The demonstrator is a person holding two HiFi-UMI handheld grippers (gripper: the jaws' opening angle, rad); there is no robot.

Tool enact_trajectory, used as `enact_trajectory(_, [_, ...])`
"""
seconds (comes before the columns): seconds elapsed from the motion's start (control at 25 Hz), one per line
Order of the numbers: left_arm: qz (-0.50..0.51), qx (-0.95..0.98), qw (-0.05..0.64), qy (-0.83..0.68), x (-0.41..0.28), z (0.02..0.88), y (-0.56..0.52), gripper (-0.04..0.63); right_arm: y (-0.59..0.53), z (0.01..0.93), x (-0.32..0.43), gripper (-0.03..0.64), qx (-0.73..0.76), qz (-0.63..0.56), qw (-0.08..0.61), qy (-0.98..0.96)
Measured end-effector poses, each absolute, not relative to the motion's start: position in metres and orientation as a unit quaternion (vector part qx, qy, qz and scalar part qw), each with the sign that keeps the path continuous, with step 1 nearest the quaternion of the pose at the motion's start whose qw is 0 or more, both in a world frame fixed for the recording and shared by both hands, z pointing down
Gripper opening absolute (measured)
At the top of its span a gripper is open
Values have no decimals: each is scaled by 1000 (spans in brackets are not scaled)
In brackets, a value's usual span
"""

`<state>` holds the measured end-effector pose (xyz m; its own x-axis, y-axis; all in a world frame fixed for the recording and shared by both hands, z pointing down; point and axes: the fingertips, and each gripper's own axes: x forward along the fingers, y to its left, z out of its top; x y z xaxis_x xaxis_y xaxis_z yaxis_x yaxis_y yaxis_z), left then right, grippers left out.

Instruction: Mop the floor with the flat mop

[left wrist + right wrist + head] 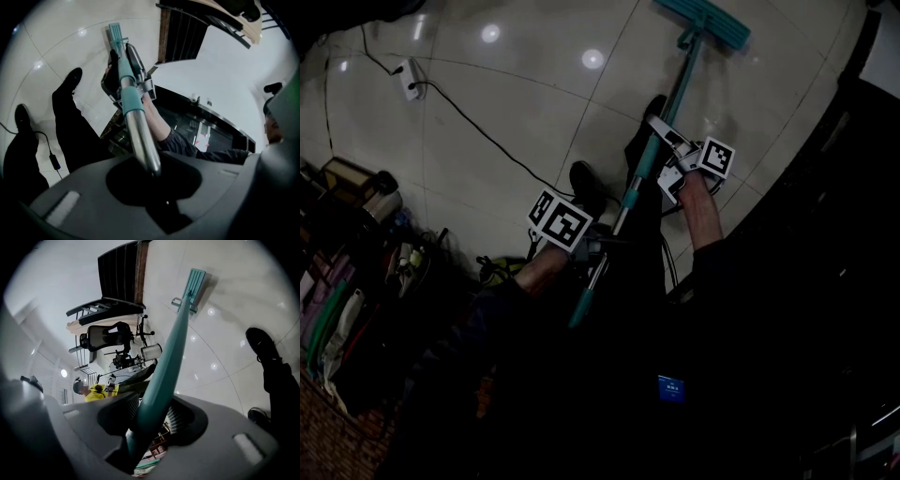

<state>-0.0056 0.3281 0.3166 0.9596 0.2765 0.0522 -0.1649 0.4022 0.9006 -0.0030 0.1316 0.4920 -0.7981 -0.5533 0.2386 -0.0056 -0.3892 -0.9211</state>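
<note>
Black shoes (584,183), dark trousers (75,126), dark sleeves (185,143).

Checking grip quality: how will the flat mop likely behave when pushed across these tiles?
The flat mop probably feels stiff: its pole looks like a rigid tube, metal at the left tongs. The glossy floor suggests the head slides easily. The smooth pole might twist in the right tongs.
</note>
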Motion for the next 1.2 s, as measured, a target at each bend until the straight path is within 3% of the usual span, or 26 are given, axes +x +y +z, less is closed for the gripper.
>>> enact_trajectory(0.8, [115,526,842,35,28,315,225,78,31,500,14,189,-232,-798,122,543])
enact_trajectory(1.2, [153,514,843,41,20,310,271,81,66,491,13,190,-232,-786,129,559])
